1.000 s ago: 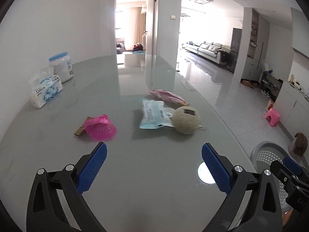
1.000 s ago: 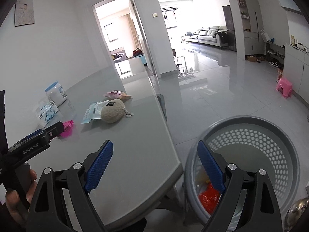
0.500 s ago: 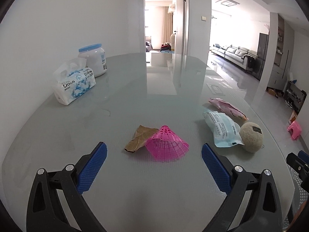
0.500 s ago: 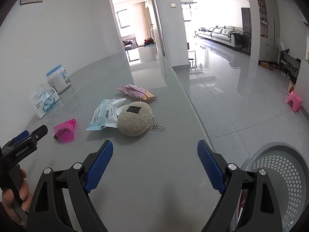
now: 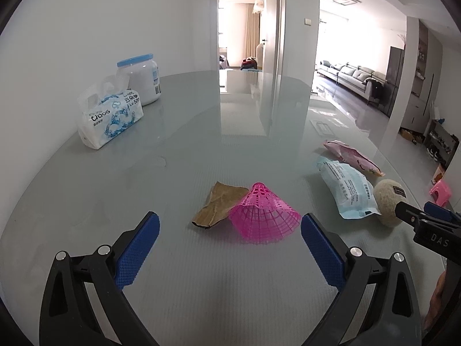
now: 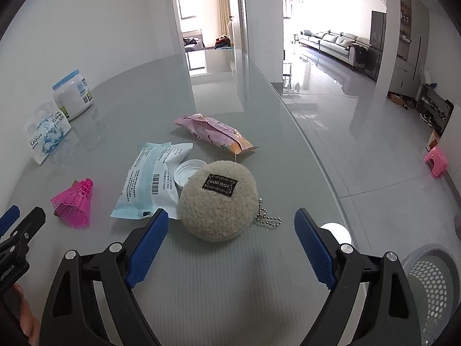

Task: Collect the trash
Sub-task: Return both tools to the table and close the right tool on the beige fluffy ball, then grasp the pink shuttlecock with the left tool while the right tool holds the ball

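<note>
From the left wrist view, the left gripper hangs over the grey glass table with its blue-padded jaws spread wide and nothing between them. Just ahead of the gap lies a pink shuttlecock on its side, its skirt nearer the right pad, not touching either one. A crumpled brown paper scrap lies against the shuttlecock's left side. Further right sit a light blue wrapper, a pink snack packet behind it, and a beige plush ball touching the wrapper's near end. The tip of the right gripper enters at the right edge, just in front of the plush ball. A tissue pack and a white jar with a blue lid stand by the wall at far left.

From the right wrist view, the right gripper is likewise released, jaws wide and empty. The plush ball lies just ahead of the gap, towards the left pad, its bead chain trailing right. The blue wrapper touches the ball's left side, a white cap is tucked behind them, and the pink packet lies beyond. The shuttlecock is well left, near the left gripper's tip. A perforated grey bin stands on the floor at lower right.
</note>
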